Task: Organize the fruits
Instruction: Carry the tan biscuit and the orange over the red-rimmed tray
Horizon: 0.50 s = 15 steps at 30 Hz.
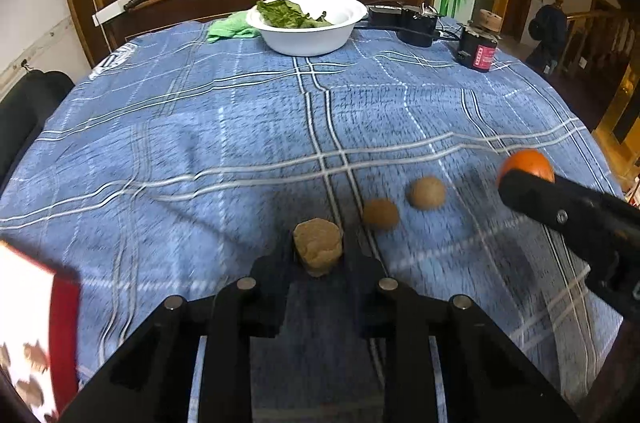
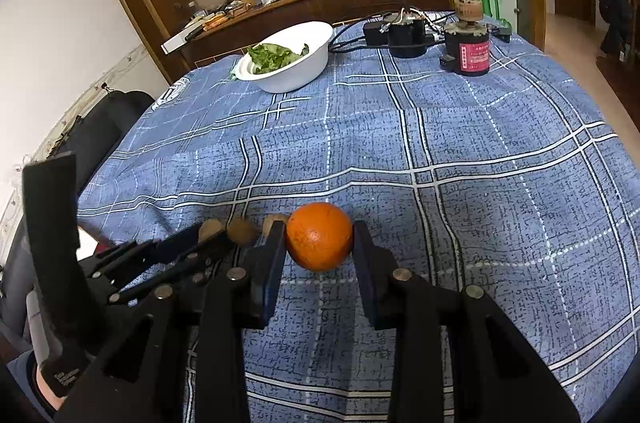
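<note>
Fruits sit in both claws: we clamp the orange (image 2: 319,236) between the right gripper (image 2: 319,243) fingers, and the left gripper (image 1: 318,255) pinches a brown fruit (image 1: 318,251). Two more brown fruits (image 1: 403,206) lie just ahead-right of the left claw, apparently forming a row for sorting by kind.

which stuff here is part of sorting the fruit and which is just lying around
Job: orange clamped in the right gripper; brown fruit between the left gripper fingers; two brown fruits on the cloth.

Lying about: bowl of greens, green rag, jar, black adapters, red box.
</note>
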Available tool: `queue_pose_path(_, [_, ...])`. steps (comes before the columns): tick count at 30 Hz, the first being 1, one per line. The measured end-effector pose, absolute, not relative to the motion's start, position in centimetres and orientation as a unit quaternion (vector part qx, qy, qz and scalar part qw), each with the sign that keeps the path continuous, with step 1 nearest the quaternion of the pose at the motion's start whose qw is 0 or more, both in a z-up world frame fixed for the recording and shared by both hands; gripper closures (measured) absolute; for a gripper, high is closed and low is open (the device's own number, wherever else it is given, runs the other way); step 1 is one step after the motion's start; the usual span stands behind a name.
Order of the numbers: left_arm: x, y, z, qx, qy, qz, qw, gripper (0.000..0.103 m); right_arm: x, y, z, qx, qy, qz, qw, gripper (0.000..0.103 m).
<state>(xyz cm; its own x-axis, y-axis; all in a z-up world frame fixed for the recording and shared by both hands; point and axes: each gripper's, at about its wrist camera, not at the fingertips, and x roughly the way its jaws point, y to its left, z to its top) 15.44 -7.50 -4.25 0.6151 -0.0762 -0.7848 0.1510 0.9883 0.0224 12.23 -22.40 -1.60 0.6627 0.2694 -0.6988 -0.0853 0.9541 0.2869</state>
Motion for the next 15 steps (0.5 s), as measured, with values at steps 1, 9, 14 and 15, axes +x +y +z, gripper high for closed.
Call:
queue_pose_path(1, [14.8,-7.4,-4.1,0.045,0.435,-0.061,0.897,0.079,12.0,-22.2,-1.4,0.110,0.398,0.099,0.905,0.068])
queue_pose_path(9, [9.3,-6.1,-2.5,0.033,0.429,-0.059,0.901,0.079,6.8,-20.6,-0.5,0.075,0.402,0.107,0.907,0.068])
queue_pose_path(14, [6.4,-5.7,-2.0,0.026,0.428,-0.068,0.901,0.079,2.9,-19.5,-0.7,0.070,0.405,0.107,0.905,0.068])
queue_pose_path(15, [6.0,-5.7,-1.9,0.026,0.426,-0.069,0.902,0.079,2.3,-19.3,-0.8,0.069,0.406,0.107,0.905,0.068])
